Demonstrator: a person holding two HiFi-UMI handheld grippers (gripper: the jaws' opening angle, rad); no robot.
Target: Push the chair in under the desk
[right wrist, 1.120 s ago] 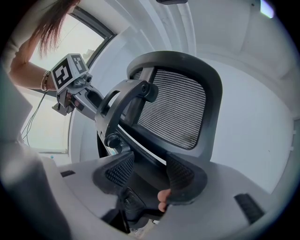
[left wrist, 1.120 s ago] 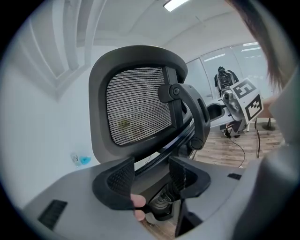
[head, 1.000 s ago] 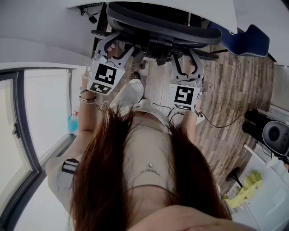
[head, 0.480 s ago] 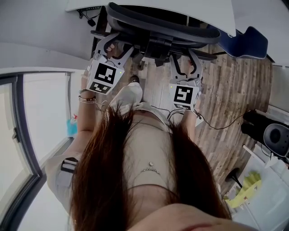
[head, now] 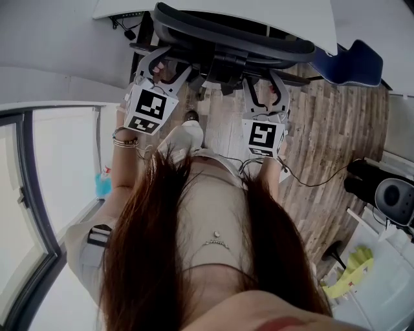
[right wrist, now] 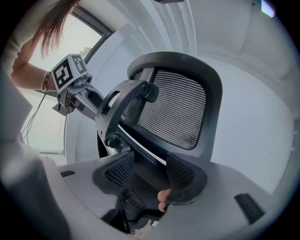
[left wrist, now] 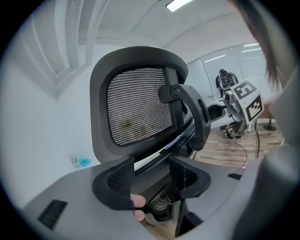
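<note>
From above in the head view, the black mesh chair stands with its backrest against the edge of the white desk. My left gripper is open at the left side of the chair back, and my right gripper is open at the right side, both low behind the backrest. In the left gripper view the mesh backrest and its rear support arm rise just beyond the parted jaws of the left gripper. The backrest looks the same in the right gripper view, beyond the right gripper. Neither gripper clamps anything.
A blue chair stands right of the desk. On the wood floor lie a cable and a black machine at the right. A glass wall runs along the left. My shoe is behind the chair.
The chair and both grippers have shifted slightly forward toward the desk, and my foot has stepped forward after them.
</note>
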